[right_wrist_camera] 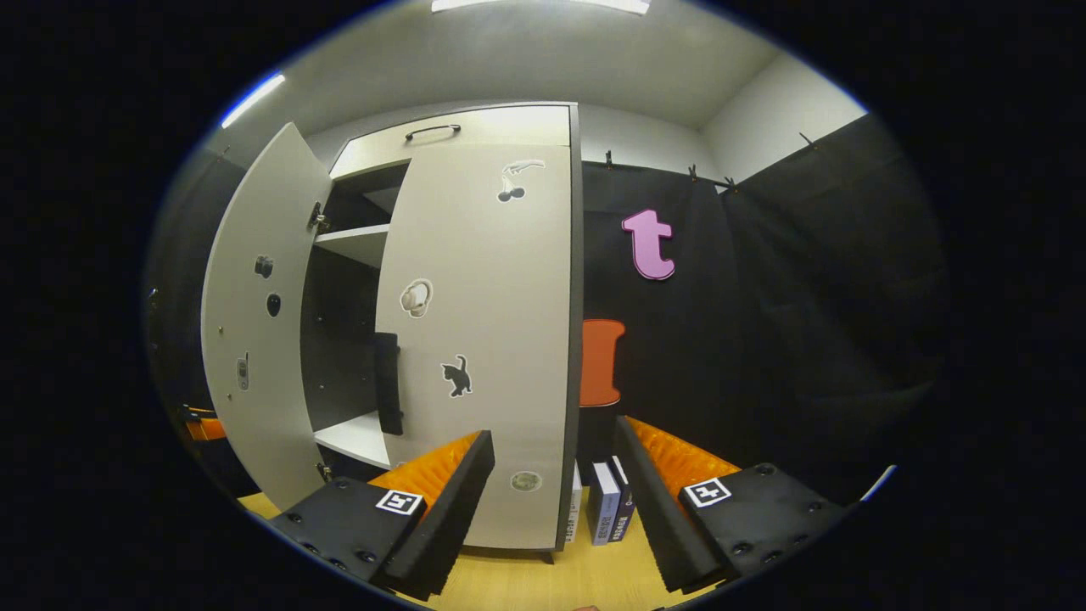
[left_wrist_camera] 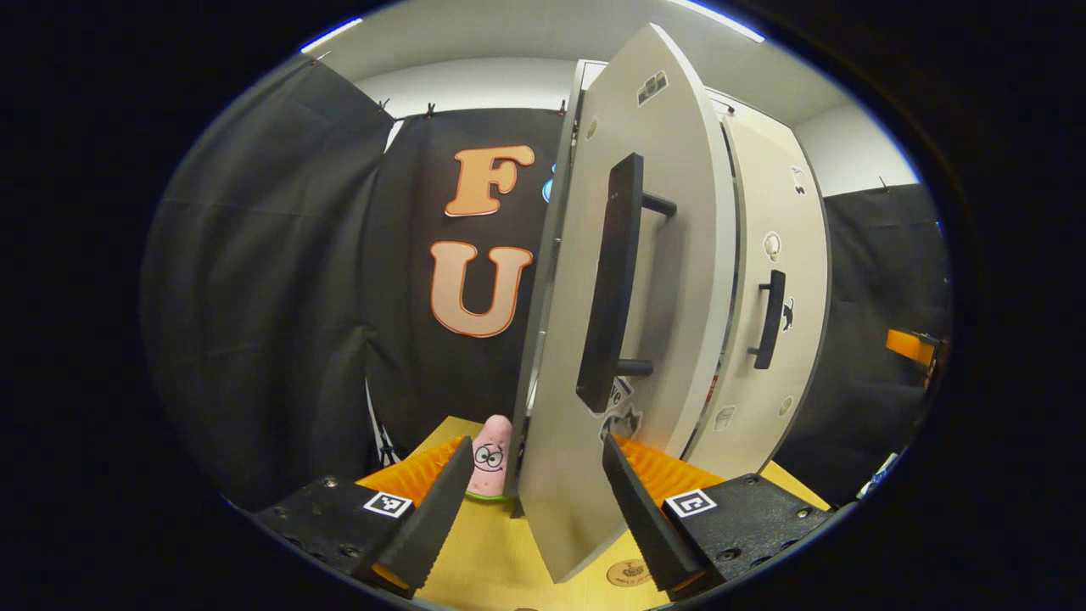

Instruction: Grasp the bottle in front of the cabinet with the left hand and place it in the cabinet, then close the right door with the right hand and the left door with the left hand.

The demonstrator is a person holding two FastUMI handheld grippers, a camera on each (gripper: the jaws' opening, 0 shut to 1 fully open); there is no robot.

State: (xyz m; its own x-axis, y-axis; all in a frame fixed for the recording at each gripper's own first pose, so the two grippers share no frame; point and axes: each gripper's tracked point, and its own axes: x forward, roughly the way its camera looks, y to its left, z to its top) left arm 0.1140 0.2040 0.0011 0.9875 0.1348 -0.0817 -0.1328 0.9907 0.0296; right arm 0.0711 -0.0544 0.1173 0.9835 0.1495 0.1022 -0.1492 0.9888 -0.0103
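cabinet (right_wrist_camera: 475, 339) left door (right_wrist_camera: 254, 339) ajar, right door (right_wrist_camera: 492, 356) closed, both tongs spread

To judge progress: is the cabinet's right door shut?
Nearly or fully shut: the right door covers its side, while the left door stands open.

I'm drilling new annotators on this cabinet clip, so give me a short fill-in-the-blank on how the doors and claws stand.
1. The left door stands ____.
2. The right door is ____.
3. The left claw is ____, its fingers either side of the left door's bottom edge.
4. The books stand to the ____ of the cabinet in the right gripper view.

Missing words: open; closed; open; right
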